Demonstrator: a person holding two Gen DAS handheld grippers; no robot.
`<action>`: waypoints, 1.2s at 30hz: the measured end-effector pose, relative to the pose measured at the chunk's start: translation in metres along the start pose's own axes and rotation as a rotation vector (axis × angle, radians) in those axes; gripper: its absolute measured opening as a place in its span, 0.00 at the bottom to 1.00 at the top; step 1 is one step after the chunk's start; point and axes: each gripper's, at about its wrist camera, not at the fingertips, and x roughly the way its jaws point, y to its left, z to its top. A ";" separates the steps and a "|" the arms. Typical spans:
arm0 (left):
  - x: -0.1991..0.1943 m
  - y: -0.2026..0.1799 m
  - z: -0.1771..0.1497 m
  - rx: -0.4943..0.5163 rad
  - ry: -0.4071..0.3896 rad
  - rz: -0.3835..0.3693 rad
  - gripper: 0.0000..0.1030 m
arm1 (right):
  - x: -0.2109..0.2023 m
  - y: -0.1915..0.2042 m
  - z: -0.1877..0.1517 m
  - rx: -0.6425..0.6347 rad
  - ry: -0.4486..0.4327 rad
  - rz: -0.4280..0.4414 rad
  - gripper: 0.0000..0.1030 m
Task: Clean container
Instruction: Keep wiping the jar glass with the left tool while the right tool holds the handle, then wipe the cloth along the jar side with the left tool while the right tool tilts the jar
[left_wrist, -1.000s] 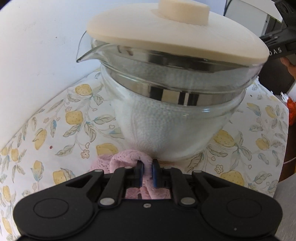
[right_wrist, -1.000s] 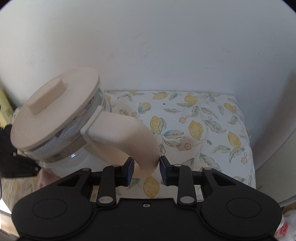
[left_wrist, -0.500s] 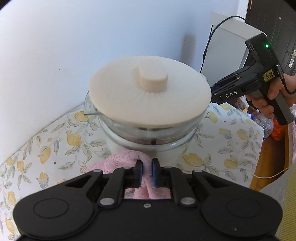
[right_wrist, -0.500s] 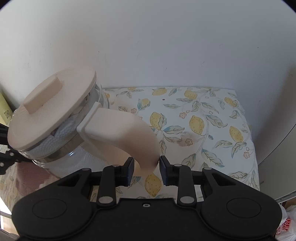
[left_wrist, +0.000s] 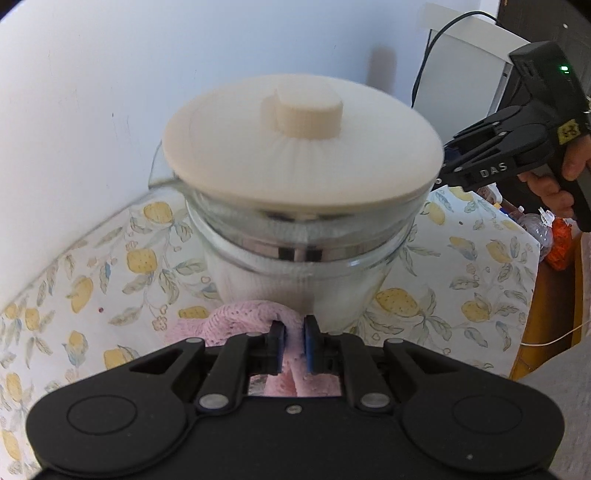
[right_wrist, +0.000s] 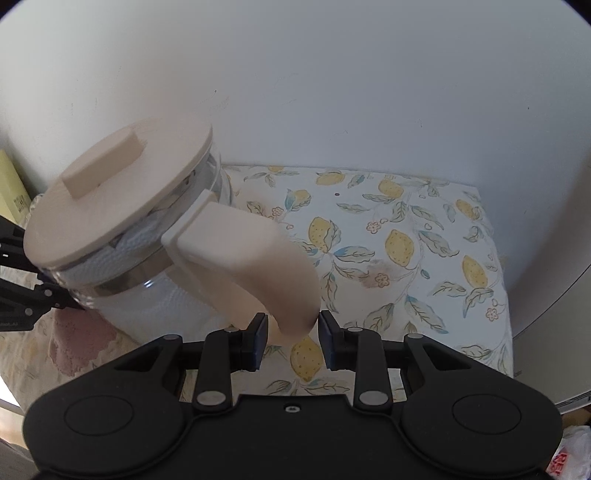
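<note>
Glass jug (right_wrist: 147, 295) upright, handle (right_wrist: 251, 269) in right hand-held gripper (right_wrist: 290, 332) (left (left_wrist: 293, 343) pinching pink cloth (left_wrist: 236, 314)).

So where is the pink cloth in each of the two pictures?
Left wrist view: the pink cloth is at the bottom middle, pinched in the left gripper, right in front of the glass pot.
Right wrist view: the cloth is a blurry pink patch at the lower left, beside the pot's base.
Shared landmark: the pot's cream lid.
</note>
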 end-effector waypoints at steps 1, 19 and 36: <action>0.003 0.001 -0.001 -0.007 0.005 -0.002 0.09 | -0.001 0.000 0.000 0.005 0.001 0.003 0.34; -0.002 0.000 -0.002 -0.066 -0.008 0.015 0.09 | -0.003 0.021 -0.013 -0.036 -0.205 -0.111 0.52; -0.005 -0.005 0.001 -0.072 -0.020 0.006 0.09 | 0.000 0.012 -0.005 -0.234 -0.181 0.002 0.37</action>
